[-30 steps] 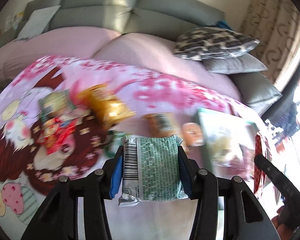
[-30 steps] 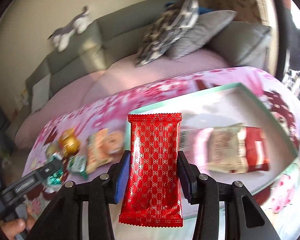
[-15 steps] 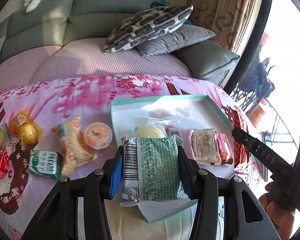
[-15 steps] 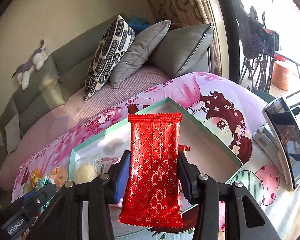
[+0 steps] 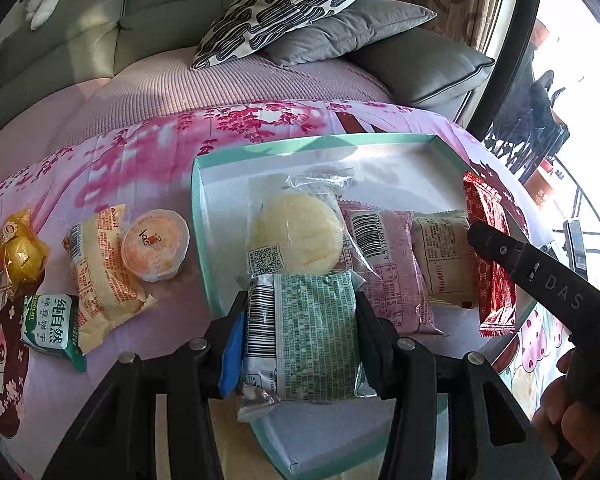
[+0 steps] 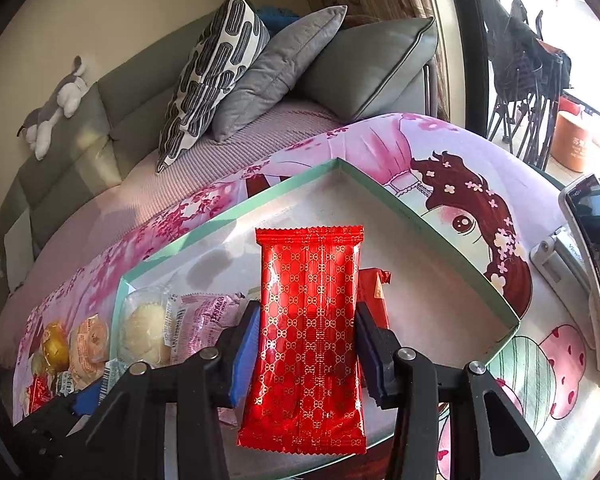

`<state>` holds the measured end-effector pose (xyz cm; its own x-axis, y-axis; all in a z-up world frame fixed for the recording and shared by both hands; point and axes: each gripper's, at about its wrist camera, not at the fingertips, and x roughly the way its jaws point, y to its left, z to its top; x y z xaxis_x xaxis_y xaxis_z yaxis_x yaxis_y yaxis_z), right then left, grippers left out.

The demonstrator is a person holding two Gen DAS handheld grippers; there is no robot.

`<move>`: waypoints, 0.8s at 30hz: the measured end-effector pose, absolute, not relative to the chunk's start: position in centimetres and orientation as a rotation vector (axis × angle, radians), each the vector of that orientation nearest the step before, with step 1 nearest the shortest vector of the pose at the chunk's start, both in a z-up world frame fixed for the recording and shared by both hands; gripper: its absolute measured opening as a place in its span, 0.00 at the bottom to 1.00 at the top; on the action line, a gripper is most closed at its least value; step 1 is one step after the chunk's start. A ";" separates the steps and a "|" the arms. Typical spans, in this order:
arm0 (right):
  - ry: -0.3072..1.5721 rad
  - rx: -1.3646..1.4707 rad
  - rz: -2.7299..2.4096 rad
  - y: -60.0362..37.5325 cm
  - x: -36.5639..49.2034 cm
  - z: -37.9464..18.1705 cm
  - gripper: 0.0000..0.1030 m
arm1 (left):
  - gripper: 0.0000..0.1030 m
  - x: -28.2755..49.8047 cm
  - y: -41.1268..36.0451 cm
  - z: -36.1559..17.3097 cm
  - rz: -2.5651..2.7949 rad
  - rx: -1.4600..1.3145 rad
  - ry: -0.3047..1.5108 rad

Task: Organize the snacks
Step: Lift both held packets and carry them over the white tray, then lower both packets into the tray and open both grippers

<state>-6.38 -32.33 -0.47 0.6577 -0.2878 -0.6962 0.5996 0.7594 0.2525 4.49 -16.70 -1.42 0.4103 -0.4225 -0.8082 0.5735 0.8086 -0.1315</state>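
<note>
Left tongs [image 5: 300, 344]: closed on green packet [image 5: 312, 336], held over near edge of tray [image 5: 198, 208].
Right tongs [image 6: 306, 344]: closed on red packet [image 6: 308, 332], held above tray's right end.

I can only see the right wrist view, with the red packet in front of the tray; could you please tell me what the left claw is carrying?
Observer: The left claw is shut on a green-printed snack packet, over the near-left part of the mint-green tray.
Operator: Thank you. Which snacks remain outside the tray?
Observer: Left of it on the cloth lie an orange jelly cup, a cream and orange packet, a green and white biscuit packet and a gold-wrapped sweet.
Operator: And what lies beside the round cake in the tray?
Observer: A pink packet with a barcode, then a beige packet.
</note>
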 end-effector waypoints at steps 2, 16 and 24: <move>0.687 0.501 -0.525 -32.4 -6.2 -0.7 0.47 | 0.50 4.7 -16.9 -1.7 -0.630 0.178 0.962; 0.691 0.456 -0.535 -32.3 -5.3 -0.8 0.48 | 0.50 6.5 -18.2 -2.8 -0.620 0.179 0.981; 0.695 0.420 -0.531 -32.0 -4.9 -0.8 0.66 | 0.59 6.4 -18.4 -2.8 -0.637 0.186 0.986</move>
<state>-4.91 -31.99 -0.78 0.6465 -0.3169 -0.6940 0.5868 0.7879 0.1869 6.43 -18.35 -2.82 0.3888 -0.4157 -0.8222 0.5786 0.8047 -0.1333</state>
